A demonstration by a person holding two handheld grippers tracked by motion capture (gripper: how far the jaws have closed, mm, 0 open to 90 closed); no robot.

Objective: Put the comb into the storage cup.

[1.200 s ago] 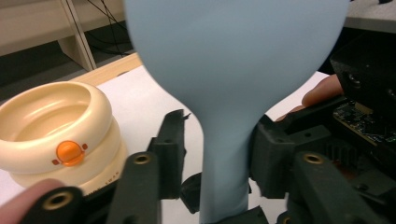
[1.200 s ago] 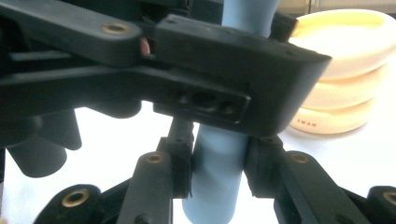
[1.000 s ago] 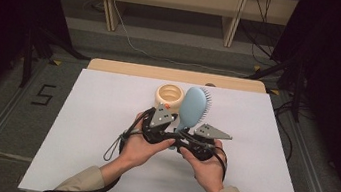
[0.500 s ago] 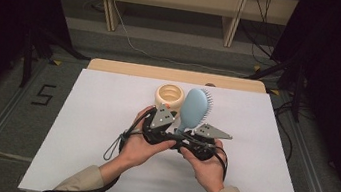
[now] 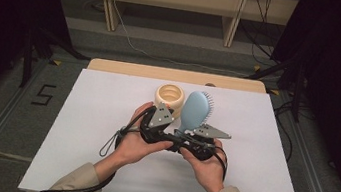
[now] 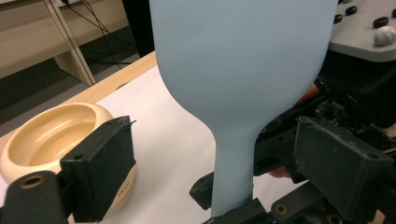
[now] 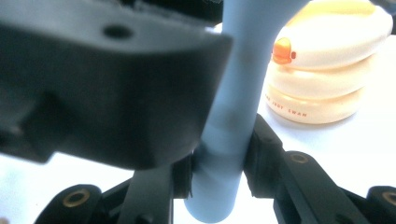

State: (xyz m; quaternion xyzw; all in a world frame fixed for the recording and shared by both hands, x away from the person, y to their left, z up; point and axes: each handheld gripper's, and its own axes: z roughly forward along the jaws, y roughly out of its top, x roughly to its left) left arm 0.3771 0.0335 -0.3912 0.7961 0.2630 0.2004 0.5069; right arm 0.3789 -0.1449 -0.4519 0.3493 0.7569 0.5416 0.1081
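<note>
The right claw (image 7: 219,182) grips the brush (image 5: 195,110) by its handle, upright above the counter (image 5: 78,128) beside the bowl (image 5: 169,97). The left claw (image 6: 215,158) has just been opening, its jaws standing clear either side of the handle. The handover looks done; setting the brush down seems left.

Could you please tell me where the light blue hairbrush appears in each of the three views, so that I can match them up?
High view: the hairbrush stands at table centre, handle down between the two tools.
Left gripper view: its smooth back takes up the upper middle, handle running down between the open jaws.
Right gripper view: its handle runs down the centre, clamped by the jaws.
Shared landmark: the cream bowl beside it.
</note>
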